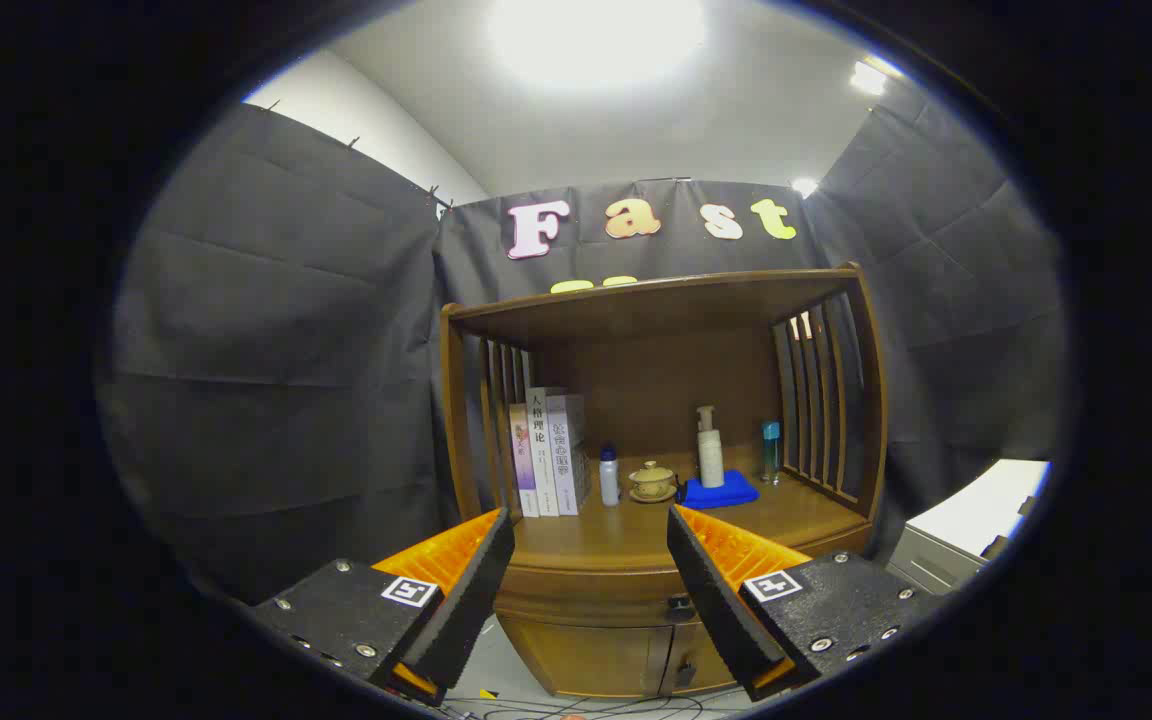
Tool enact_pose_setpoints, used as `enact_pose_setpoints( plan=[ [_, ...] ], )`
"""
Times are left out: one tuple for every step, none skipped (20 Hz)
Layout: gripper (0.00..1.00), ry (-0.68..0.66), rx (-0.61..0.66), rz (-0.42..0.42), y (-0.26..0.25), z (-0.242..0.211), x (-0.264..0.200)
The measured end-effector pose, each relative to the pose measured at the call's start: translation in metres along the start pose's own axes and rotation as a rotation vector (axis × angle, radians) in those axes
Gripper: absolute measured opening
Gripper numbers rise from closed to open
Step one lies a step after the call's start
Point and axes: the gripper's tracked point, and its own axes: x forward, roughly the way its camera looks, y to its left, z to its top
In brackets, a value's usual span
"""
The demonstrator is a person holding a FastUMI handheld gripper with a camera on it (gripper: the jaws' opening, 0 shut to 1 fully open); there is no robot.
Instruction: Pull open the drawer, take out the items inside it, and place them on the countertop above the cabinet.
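Here the gripper (591,560) is held level and pointed straight at a wooden cabinet (636,600), its two fingers spread wide with nothing between them. Each finger (476,590) is a flat, rough-textured wedge, and each of the two blocks behind the fingers carries a small square black-and-white marker (408,590).

Between the fingers and beyond them runs the drawer (596,598), a curved band of polished brown wood under the countertop (626,540); it is closed, with a small dark handle (678,603) near the right finger. Below it are two cabinet doors (616,655).

On the countertop, under a slatted wooden hutch (656,300), stand three upright books (546,455) whose spines bear Chinese characters too small to read with certainty. Just beside them is a small white bottle with a blue cap (609,475), then a pale lidded teacup on a saucer (652,481). A white pump bottle (710,450) stands at the edge of a folded blue cloth (721,491), and a slim bottle with a teal cap (771,450) stands near the right-hand slats.

A white unit (966,535) sits off to the right of the cabinet.
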Motion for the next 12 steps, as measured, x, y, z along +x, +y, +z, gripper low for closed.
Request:
enact_pose_setpoints(
  plan=[
    [0.96, 0.009, 0.0, -0.027, -0.007, -0.002, 0.001],
    [0.96, 0.019, 0.009, -0.055, -0.015, -0.005, 0.005],
    [0.95, 0.02, 0.028, -0.073, -0.02, -0.002, 0.011],
    [0.95, 0.009, 0.053, -0.078, -0.021, 0.007, 0.019],
    [0.95, -0.009, 0.069, -0.085, -0.025, 0.02, 0.028],
    [0.95, -0.026, 0.069, -0.089, -0.031, 0.031, 0.032],
    [0.95, -0.049, 0.056, -0.082, -0.033, 0.04, 0.035],
    [0.95, -0.059, 0.038, -0.092, -0.039, 0.041, 0.039],
    [0.95, -0.041, 0.019, -0.115, -0.047, 0.034, 0.043],
    [0.95, -0.019, 0.014, -0.133, -0.052, 0.025, 0.044],
    [0.95, -0.012, 0.024, -0.133, -0.051, 0.021, 0.045],
    [0.96, -0.005, 0.033, -0.118, -0.043, 0.018, 0.048]
  ],
)
